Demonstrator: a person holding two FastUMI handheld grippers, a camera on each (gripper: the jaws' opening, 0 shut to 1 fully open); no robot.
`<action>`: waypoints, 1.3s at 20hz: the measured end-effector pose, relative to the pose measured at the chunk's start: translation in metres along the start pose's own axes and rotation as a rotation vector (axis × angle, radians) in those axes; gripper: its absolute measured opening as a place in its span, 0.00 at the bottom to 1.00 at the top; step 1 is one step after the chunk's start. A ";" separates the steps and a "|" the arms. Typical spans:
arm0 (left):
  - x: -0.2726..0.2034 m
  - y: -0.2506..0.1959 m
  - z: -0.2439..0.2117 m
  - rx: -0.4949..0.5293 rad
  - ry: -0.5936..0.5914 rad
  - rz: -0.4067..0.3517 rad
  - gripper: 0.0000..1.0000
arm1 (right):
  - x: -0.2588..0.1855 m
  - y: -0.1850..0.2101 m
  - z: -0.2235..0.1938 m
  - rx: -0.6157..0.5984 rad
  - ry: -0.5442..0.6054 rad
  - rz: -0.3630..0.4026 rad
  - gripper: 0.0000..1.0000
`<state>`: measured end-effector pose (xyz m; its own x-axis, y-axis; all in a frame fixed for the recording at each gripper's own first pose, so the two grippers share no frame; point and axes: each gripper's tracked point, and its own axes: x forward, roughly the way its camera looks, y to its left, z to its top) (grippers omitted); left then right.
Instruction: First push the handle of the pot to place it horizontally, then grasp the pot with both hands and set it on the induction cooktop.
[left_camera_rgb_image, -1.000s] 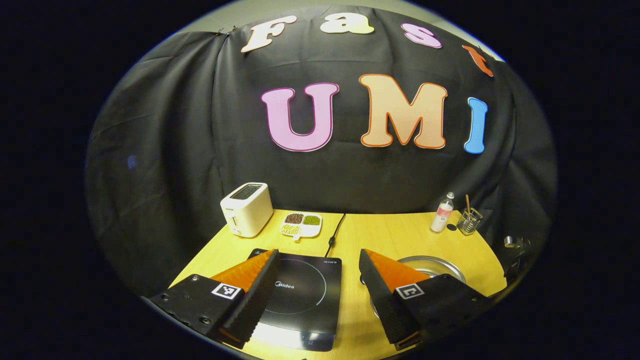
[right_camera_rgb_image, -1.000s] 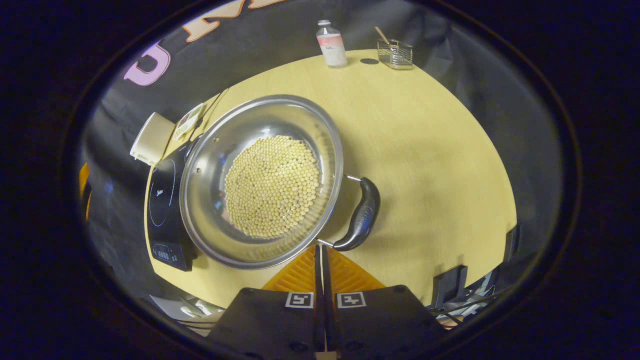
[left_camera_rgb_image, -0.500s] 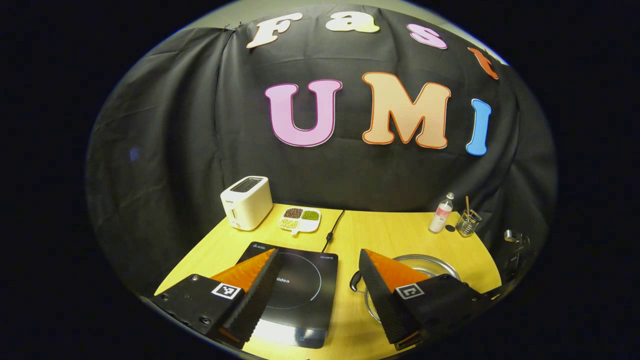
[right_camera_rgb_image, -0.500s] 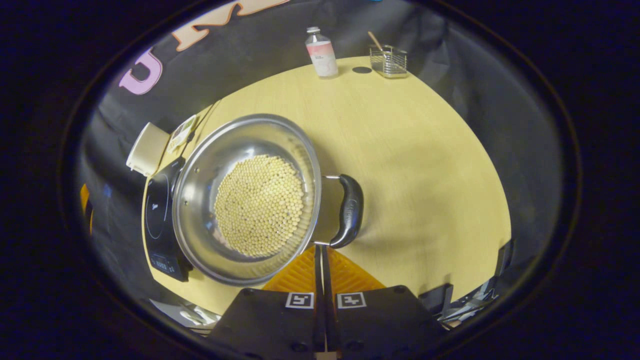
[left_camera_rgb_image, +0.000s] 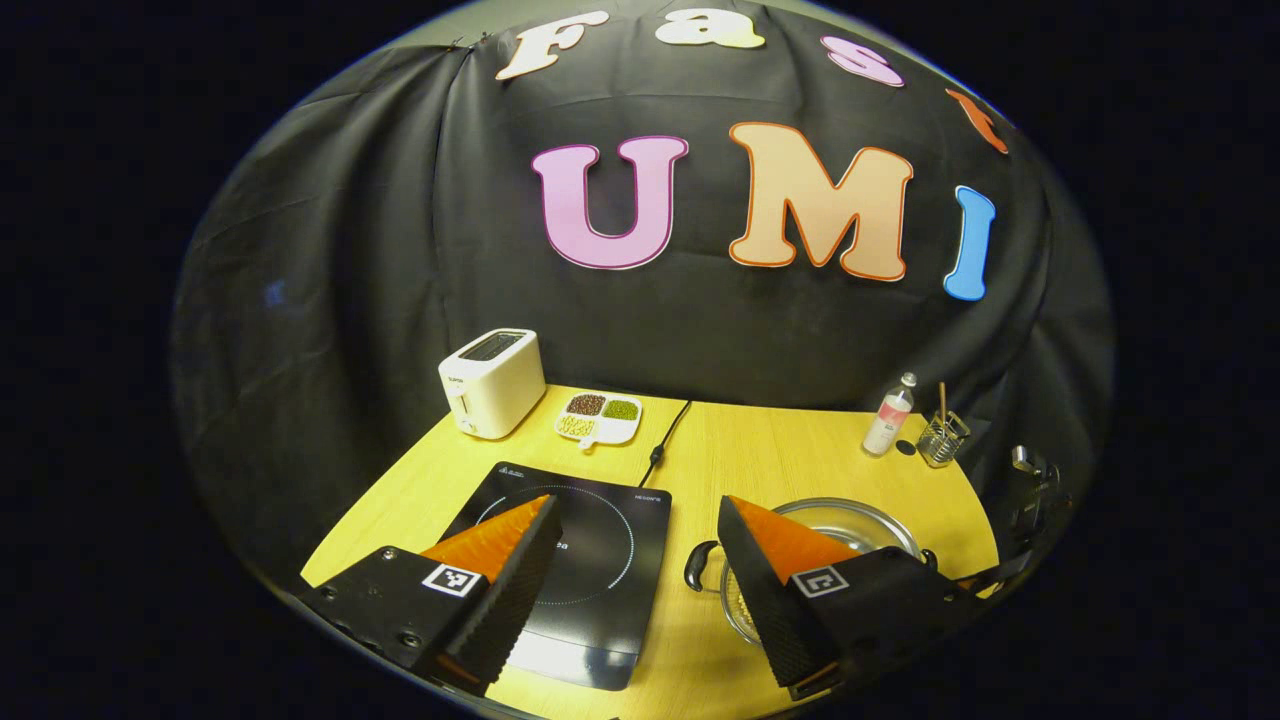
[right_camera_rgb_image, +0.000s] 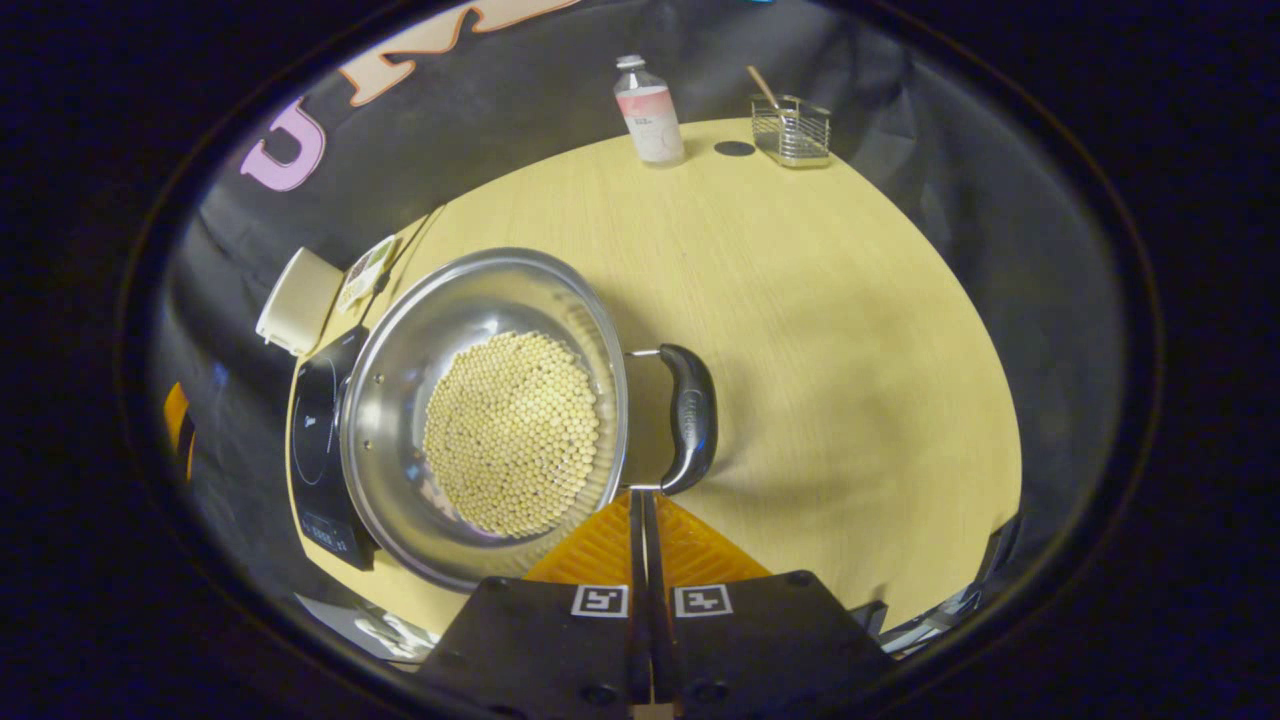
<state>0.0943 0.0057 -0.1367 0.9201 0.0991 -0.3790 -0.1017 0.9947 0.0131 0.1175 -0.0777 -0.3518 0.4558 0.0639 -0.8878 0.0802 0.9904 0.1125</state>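
1. Right tongs (right_camera_rgb_image: 640, 495): fingers pressed together with nothing between them, the closed tip at or just short of the near end of the pot's black handle (right_camera_rgb_image: 688, 418); whether it touches cannot be told from this angle.
2. Step in hand, as judged: pushing the handle to turn the pot level. It is best done with the closed tip kept low against the handle's end, nudging sideways in a slow arc so that the pot pivots in place rather than sliding toward the worktop's edge or tipping its load.
3. Left tongs (left_camera_rgb_image: 637, 512): fingers spread wide and empty, held above the near edge of the worktop (left_camera_rgb_image: 780, 455), one finger over the induction cooktop (left_camera_rgb_image: 600, 545), the other over the pot's near rim.
4. Pot (right_camera_rgb_image: 400, 400): a steel vessel holding pale beans (right_camera_rgb_image: 512, 432), standing on the worktop just beside the cooktop's right side, its rim seeming to overlap the cooktop's edge in the right gripper view. Its second handle (left_camera_rgb_image: 698, 566) faces the cooktop.
5. Far edge of the worktop: toaster (left_camera_rgb_image: 491, 383) and sectioned dish (left_camera_rgb_image: 599, 418) at the left, bottle (left_camera_rgb_image: 888, 421) and wire holder (left_camera_rgb_image: 941, 441) at the right, well apart from the pot.
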 end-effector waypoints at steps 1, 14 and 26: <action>0.000 -0.002 0.000 0.003 0.003 0.001 0.97 | 0.000 -0.001 0.003 -0.005 -0.001 0.001 0.03; -0.001 -0.002 -0.012 0.011 0.023 0.017 0.97 | 0.001 -0.021 0.001 -0.091 0.015 -0.024 0.05; 0.024 -0.034 -0.069 0.036 0.171 -0.165 0.97 | -0.030 -0.022 0.009 0.046 0.005 0.097 0.93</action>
<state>0.0940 -0.0276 -0.2102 0.8456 -0.0674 -0.5296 0.0608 0.9977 -0.0299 0.1104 -0.1028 -0.3238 0.4590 0.1605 -0.8738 0.0763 0.9728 0.2187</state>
